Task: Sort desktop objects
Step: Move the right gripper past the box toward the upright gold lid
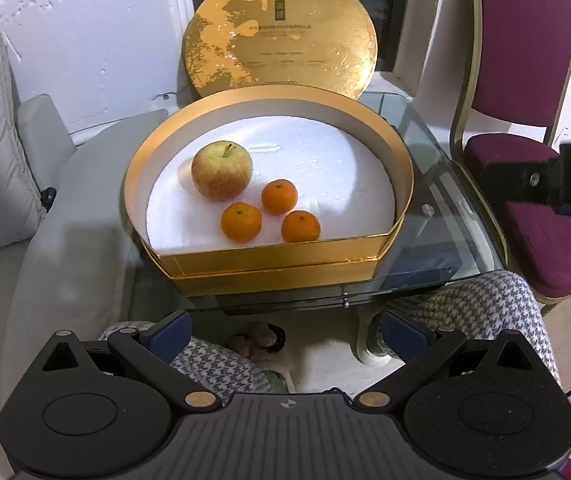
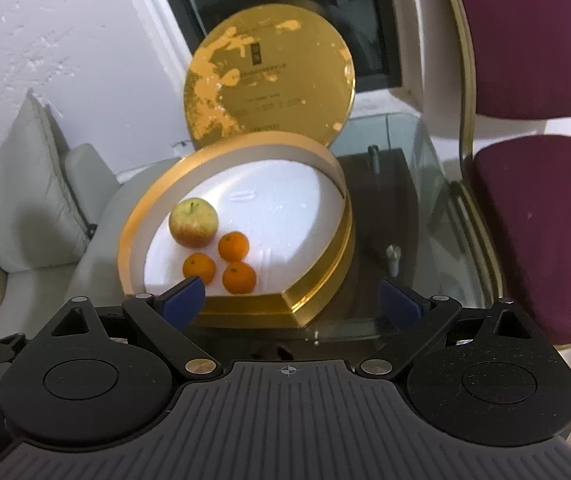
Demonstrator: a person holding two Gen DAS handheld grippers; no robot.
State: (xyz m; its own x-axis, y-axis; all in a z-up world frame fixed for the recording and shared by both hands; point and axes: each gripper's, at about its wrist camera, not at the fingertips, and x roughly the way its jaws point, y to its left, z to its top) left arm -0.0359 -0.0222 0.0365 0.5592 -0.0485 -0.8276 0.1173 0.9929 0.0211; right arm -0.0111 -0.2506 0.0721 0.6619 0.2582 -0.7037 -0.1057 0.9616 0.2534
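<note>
Yellow-red apple [image 1: 222, 171], perhaps slightly blotchy

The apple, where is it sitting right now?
In both wrist views the apple rests on the white liner of the open gold box, left of centre, just behind the three mandarins.

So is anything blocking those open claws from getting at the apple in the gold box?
Only the gold box's low front wall, which lies between both grippers and the apple. Three tangerines, the nearest at, sit in front of the apple. The left gripper and right gripper are open, held back from the box.
</note>
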